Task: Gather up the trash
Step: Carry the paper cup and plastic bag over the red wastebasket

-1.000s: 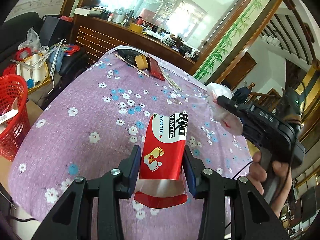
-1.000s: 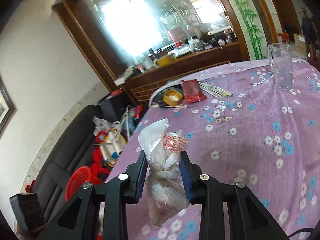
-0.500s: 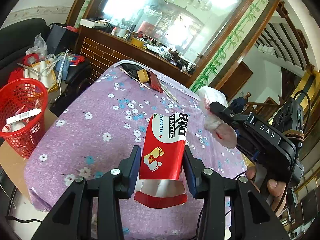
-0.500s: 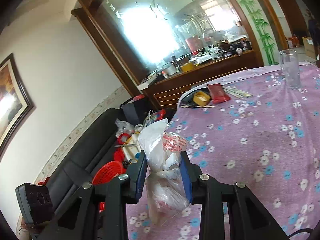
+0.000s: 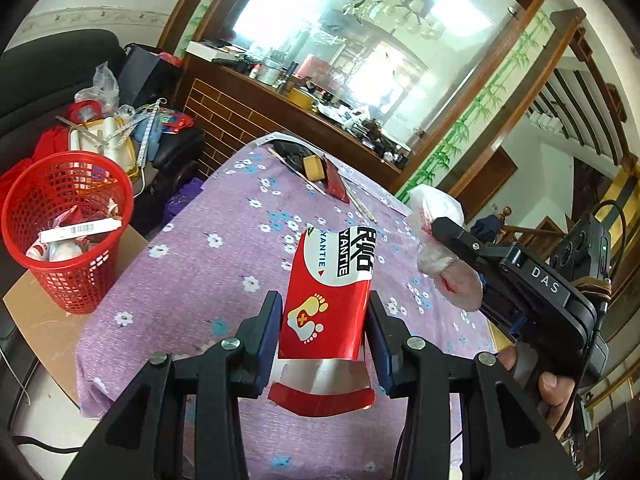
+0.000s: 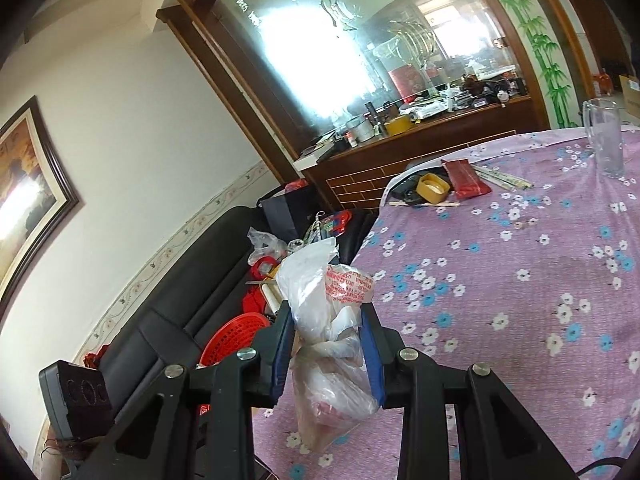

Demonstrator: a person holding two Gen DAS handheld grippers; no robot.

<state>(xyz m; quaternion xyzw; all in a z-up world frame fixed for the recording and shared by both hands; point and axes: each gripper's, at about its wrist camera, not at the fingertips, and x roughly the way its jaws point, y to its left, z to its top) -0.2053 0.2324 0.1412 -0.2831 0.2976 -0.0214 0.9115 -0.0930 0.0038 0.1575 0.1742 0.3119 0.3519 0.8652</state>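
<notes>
Two grippers are each holding one piece of trash above the table [image 5: 192,280]. The left gripper [image 5: 324,312] is clamping a red packet [image 5: 328,300] between its fingers. The right gripper [image 6: 326,320] is squeezing a crumpled plastic bag [image 6: 328,320]. A red basket [image 5: 68,232] is standing on cardboard beside the table, with trash inside.

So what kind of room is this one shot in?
Likely a home living-dining room: a table under a purple floral cloth, a black sofa piled with clutter, and a mirrored wooden sideboard.
</notes>
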